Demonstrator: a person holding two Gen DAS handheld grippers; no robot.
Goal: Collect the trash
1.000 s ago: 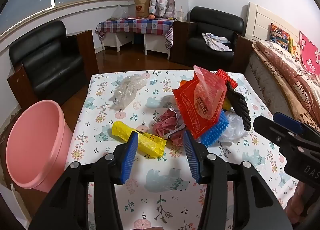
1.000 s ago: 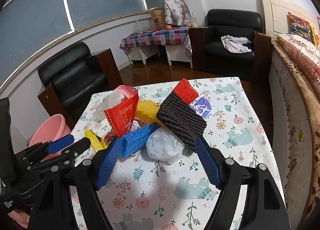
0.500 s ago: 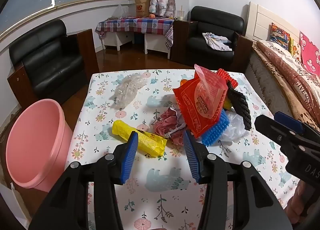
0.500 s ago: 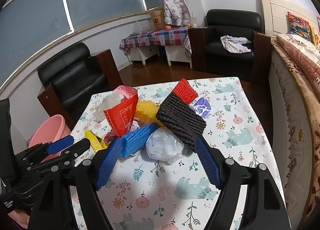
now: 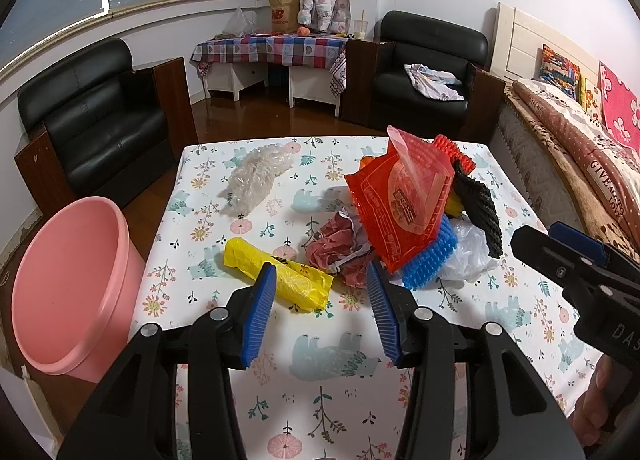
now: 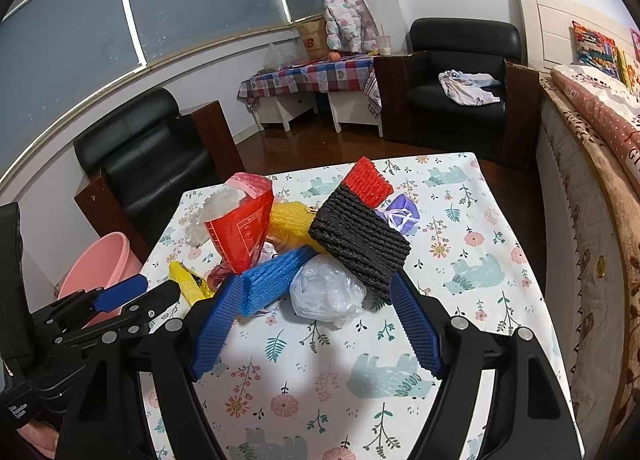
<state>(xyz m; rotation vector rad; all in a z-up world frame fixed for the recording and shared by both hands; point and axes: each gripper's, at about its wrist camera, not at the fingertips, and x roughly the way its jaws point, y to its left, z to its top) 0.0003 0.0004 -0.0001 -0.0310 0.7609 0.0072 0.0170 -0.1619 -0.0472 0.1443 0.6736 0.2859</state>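
A heap of trash lies on the patterned table [image 5: 328, 360]: a yellow wrapper [image 5: 276, 274], a crumpled dark red wrapper [image 5: 336, 248], a red plastic bag [image 5: 400, 200], blue foam netting [image 5: 428, 260], black foam netting [image 6: 360, 236], a white plastic bag [image 6: 324, 292] and clear wrap [image 5: 256, 176]. My left gripper [image 5: 320, 316] is open and empty, just short of the yellow wrapper. My right gripper [image 6: 316, 324] is open and empty, its fingers either side of the white plastic bag.
A pink bucket [image 5: 68, 284] stands on the floor at the table's left edge. A purple bundle [image 6: 400, 212] lies behind the black netting. Black armchairs [image 5: 100, 128] stand beyond the table, and a bed [image 5: 580, 164] runs along the right side.
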